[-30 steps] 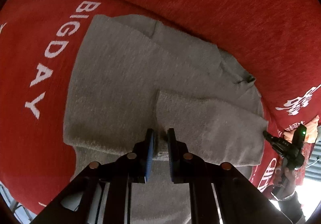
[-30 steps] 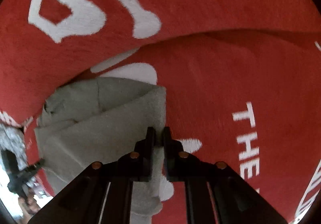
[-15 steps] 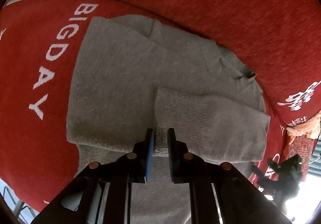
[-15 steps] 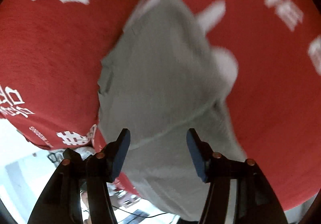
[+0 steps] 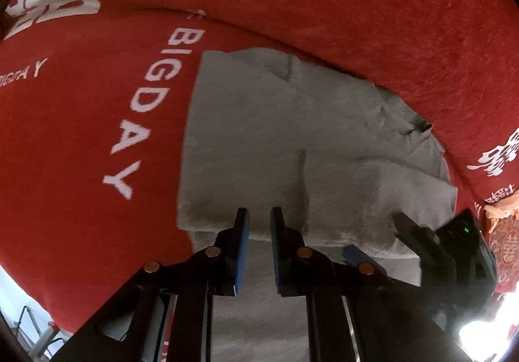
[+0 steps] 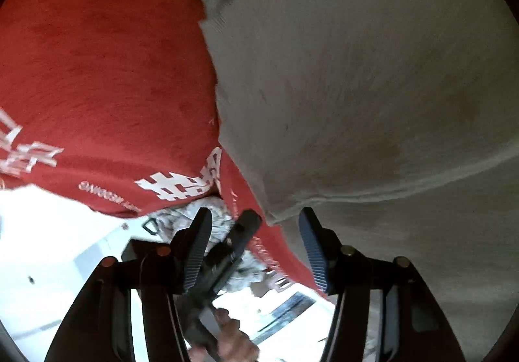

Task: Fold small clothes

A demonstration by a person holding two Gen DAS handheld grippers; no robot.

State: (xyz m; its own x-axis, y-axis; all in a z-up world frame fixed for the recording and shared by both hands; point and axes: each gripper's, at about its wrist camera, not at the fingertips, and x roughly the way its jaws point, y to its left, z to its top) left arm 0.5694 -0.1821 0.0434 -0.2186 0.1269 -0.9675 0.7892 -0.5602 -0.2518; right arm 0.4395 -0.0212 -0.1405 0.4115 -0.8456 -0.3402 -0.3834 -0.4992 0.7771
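Currently, where is the jumper, and what state are the tools in? (Trainee)

Item 1: the grey jumper [image 5: 259, 135] lies partly folded on the red cloth [image 5: 97, 135], just beside the white lettering [image 5: 146, 102]. One sleeve is laid across the body. Item 2: the left gripper [image 5: 259, 225] sits at the near folded edge with only a narrow gap between its blue pads. The edge runs across that gap, but whether the pads actually pinch it cannot be told. Item 3: the right gripper [image 6: 256, 222] has its jaws spread wide and holds nothing. A corner of the jumper lies just ahead of them. (Instructor)

Why that arrangement? (Trainee)

Judgement: the left tool appears placed to keep the folded edge from shifting. The right tool seems to be lining up on the free corner, so that both ends of the edge can be carried over together for the next fold. The knit is soft, so a one-sided lift would probably skew the layers. (Instructor)

Any containers to check? (Trainee)

None in either view: no basket, bin or drawer, so there are no contents to report (Instructor)
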